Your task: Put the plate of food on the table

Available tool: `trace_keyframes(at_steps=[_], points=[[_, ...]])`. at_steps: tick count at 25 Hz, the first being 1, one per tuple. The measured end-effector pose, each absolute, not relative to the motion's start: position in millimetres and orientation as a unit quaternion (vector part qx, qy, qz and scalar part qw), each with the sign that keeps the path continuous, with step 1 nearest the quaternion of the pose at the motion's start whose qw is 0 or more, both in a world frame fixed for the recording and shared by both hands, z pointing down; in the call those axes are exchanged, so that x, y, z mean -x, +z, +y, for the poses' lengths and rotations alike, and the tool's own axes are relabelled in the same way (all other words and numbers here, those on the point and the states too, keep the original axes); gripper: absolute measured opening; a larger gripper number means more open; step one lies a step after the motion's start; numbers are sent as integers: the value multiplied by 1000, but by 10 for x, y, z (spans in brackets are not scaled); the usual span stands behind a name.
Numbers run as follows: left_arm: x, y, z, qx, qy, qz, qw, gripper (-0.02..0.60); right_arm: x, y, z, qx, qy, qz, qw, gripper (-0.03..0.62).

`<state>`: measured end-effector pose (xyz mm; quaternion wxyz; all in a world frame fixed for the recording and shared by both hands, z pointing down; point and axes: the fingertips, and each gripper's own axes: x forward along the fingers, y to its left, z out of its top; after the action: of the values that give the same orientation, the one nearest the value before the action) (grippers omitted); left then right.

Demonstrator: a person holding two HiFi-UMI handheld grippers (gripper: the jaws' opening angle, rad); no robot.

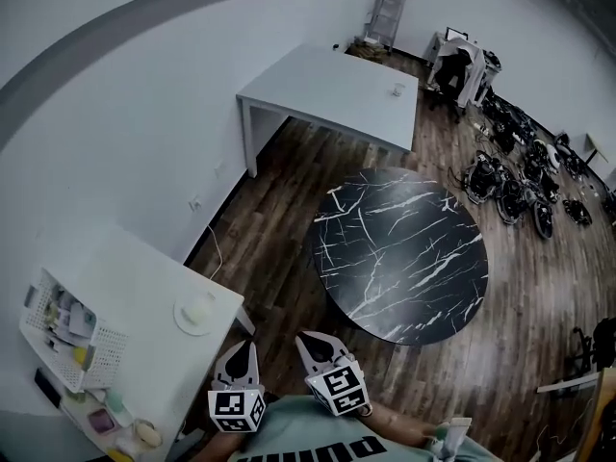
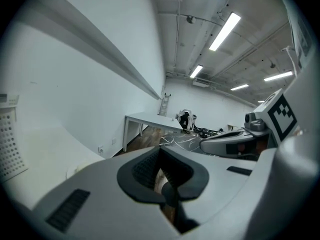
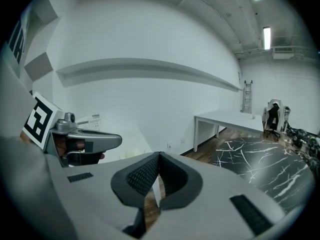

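Left gripper (image 1: pixel 248 350) and right gripper (image 1: pixel 312 343): bottom centre of the head view, side by side, both clenched with nothing between the jaws. Plate of food (image 1: pixel 197 313): lower left, resting on the white table (image 1: pixel 135 279). Round black marble table (image 1: pixel 399 253): centre of frame, well apart from the plate.

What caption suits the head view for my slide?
Left claw and right claw shut, empty; plate of food sits on white desk near round black table.
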<state>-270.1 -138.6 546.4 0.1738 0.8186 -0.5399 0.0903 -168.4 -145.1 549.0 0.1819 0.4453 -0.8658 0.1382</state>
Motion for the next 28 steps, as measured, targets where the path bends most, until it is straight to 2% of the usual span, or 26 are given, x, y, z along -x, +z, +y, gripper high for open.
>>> trace_keyframes(at_steps=[12,28], points=[[3652,5567,-1507,-798,70,-562,205,6,2569,5512,-1663,-429,137,-868,212,8],[4543,5730,-1349,-759,50,-608,227,6,3292,5584,-1732,-403,133,-877,225,8]])
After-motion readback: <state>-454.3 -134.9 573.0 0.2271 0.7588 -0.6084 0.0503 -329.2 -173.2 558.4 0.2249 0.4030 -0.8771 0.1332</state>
